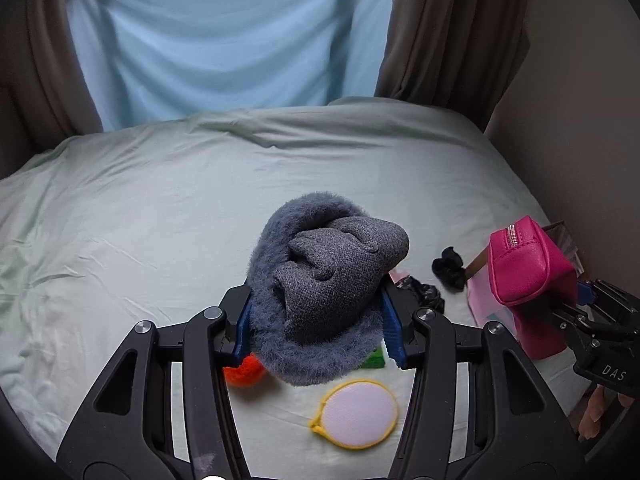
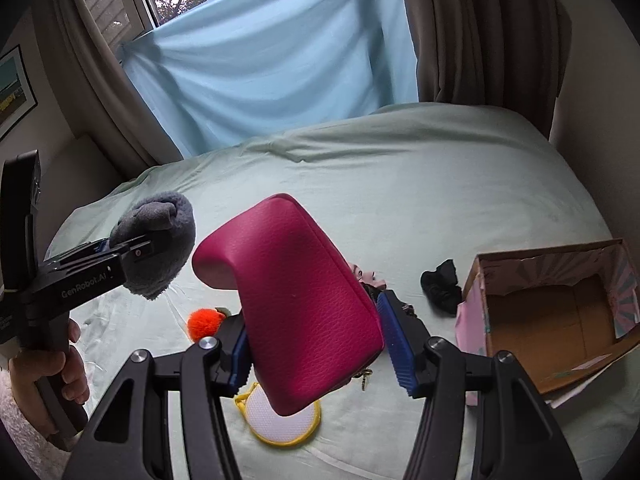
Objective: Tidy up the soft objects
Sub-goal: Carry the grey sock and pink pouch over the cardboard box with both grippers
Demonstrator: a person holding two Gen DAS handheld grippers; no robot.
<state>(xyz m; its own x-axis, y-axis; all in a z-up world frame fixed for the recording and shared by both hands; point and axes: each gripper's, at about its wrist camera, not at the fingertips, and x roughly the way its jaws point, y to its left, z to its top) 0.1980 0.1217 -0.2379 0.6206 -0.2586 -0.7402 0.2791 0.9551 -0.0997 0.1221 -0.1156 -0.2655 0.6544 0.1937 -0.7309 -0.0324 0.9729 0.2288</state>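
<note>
My left gripper (image 1: 316, 320) is shut on a fuzzy grey slipper (image 1: 324, 296) and holds it above the bed; it also shows in the right wrist view (image 2: 156, 240). My right gripper (image 2: 316, 354) is shut on a magenta zip pouch (image 2: 300, 300), lifted above the bed; the pouch shows in the left wrist view (image 1: 528, 264). On the sheet lie an orange pompom (image 2: 204, 322), a yellow-rimmed white mesh pad (image 1: 358, 414), a black scrunchie (image 2: 440, 286) and a green item (image 1: 374, 358) half hidden under the slipper.
An open cardboard box (image 2: 552, 320) with pink printed sides sits on the bed at the right, empty inside. A pale green sheet (image 1: 160, 220) covers the bed. A blue cloth (image 2: 260, 68) and brown curtains hang at the window behind. A wall runs along the right.
</note>
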